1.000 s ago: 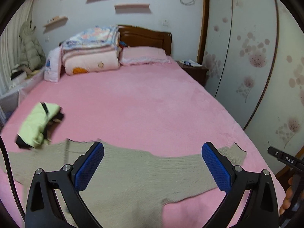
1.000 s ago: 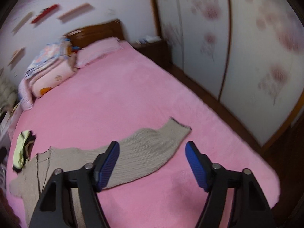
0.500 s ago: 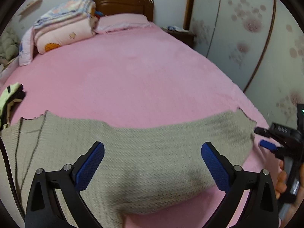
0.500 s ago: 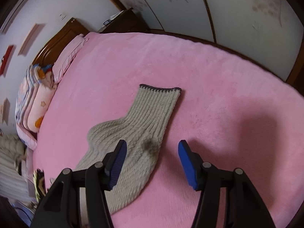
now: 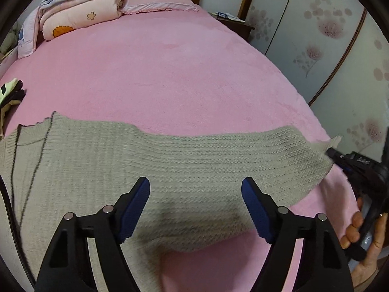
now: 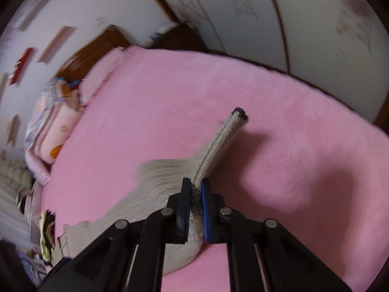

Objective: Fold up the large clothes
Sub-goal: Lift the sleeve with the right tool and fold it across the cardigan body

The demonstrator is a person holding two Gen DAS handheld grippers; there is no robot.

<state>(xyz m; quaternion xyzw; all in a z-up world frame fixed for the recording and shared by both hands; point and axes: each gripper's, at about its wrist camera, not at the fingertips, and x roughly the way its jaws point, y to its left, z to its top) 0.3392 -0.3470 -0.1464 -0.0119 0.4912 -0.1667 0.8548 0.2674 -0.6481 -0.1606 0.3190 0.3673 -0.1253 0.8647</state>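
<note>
A large beige knitted sweater (image 5: 150,160) lies spread on the pink bed (image 5: 170,73), one sleeve stretched to the right. My left gripper (image 5: 195,189) is open and hovers low over the sweater's body near the underarm. My right gripper (image 6: 195,189) is shut on the sleeve (image 6: 218,143) near its cuff and lifts it off the bed, the dark-edged cuff (image 6: 239,113) sticking up beyond the fingers. The right gripper also shows at the right edge of the left wrist view (image 5: 340,157), at the sleeve end.
Folded quilts (image 5: 80,7) and a pink pillow (image 5: 158,2) lie at the headboard. A yellow-green and black garment (image 5: 9,95) sits at the bed's left edge. A nightstand (image 5: 233,23) and sliding wardrobe doors (image 5: 328,36) stand right of the bed.
My right gripper has closed on the sleeve near the cuff and raised it. My left gripper has narrowed a little and moved lower and closer over the sweater's body.
</note>
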